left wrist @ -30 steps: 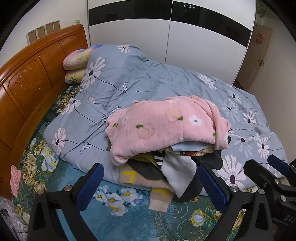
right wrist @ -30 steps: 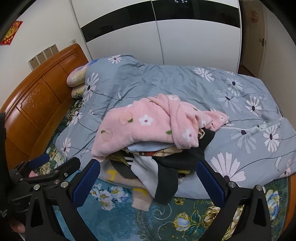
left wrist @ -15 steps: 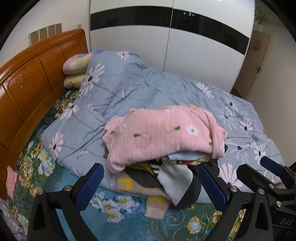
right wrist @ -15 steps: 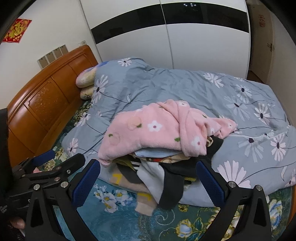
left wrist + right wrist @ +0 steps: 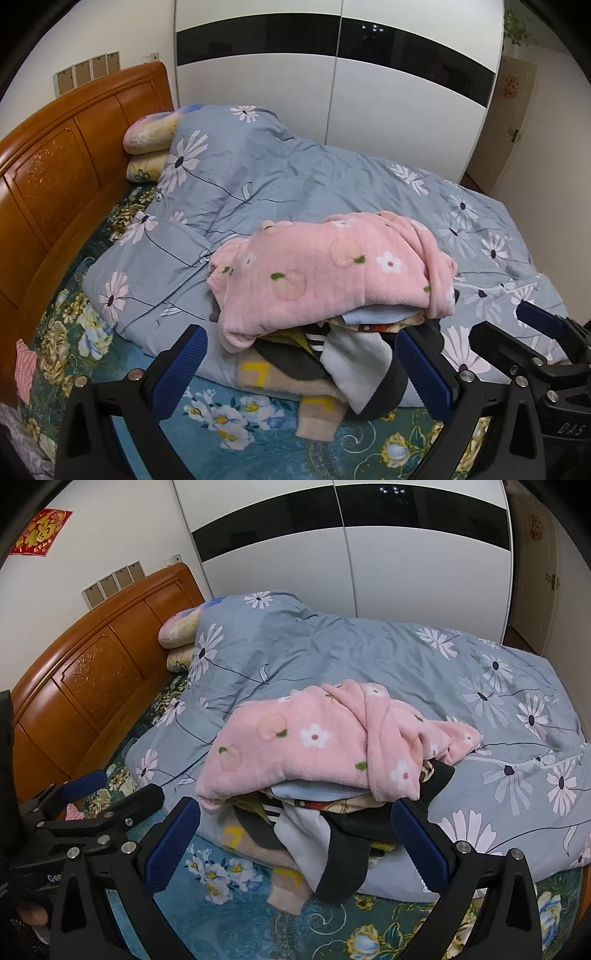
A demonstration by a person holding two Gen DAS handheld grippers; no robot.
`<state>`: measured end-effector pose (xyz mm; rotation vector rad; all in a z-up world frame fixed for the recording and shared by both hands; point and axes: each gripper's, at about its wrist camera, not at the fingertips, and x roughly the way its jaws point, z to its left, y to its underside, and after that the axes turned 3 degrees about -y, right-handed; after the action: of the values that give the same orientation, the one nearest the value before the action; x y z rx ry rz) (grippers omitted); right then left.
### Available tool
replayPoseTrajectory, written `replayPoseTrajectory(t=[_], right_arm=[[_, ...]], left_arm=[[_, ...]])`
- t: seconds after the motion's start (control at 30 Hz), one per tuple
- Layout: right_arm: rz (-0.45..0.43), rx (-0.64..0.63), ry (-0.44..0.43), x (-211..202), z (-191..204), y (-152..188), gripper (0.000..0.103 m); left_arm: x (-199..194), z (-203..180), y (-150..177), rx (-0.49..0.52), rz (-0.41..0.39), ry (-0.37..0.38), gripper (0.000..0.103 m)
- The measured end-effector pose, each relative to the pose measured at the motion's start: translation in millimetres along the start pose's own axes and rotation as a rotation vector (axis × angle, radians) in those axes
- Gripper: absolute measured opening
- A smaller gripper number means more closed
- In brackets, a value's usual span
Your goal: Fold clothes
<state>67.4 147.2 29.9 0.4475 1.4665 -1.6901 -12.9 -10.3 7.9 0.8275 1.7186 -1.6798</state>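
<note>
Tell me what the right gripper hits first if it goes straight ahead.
Probably the clothes pile: the right gripper is open and aimed at the white garment under the pink top. Depth is unclear.

Open air lies between both grippers and the heap of clothes (image 5: 325, 317), which sits at the near edge of the grey flowered duvet (image 5: 295, 184) and blocks the straight path onto the bed. The teal floral sheet (image 5: 229, 417) in front of the heap is flat and reachable. The wooden headboard (image 5: 62, 177) walls off the left side, with pillows (image 5: 147, 136) against it. The right gripper (image 5: 517, 328) crowds the left gripper's (image 5: 303, 373) right flank; both stand with jaws wide apart.
</note>
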Motion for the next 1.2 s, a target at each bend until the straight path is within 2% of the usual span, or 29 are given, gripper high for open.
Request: replayPoseTrajectory(t=[0.3,0.67,0.8,1.03,1.1,1.13,1.17,1.2], right_arm=[[-0.016,0.008,-0.022,0,1,-4,0.103],[0.003,0.029,-0.044,6,-5,-1,0.103],[0.008,0.065,-0.085,15,-14,-4,0.103],[-0.022,0.196,-0.054,50,-63,-30,0.103],[-0.017,0.216,-0.044,67,-75,-40,0.099],[-0.008,0.217,-0.038,76,-79,-44,0.091],[0.000,0.218,-0.031,84,-82,-49,0.078],[0.009,0.219,-0.024,93,-86,-54,0.072]], left_arm=[[5,-2,2,0.017,0.017,0.023,0.103],[13,5,4,-0.029,0.039,0.063,0.103],[12,12,7,-0.028,0.058,0.091,0.103],[-9,29,17,0.038,0.034,-0.025,0.103],[-18,41,21,0.024,0.021,-0.060,0.103],[-21,47,22,0.014,0.018,-0.074,0.103],[-24,56,25,-0.003,0.020,-0.094,0.103],[-27,64,27,-0.019,0.025,-0.111,0.103]])
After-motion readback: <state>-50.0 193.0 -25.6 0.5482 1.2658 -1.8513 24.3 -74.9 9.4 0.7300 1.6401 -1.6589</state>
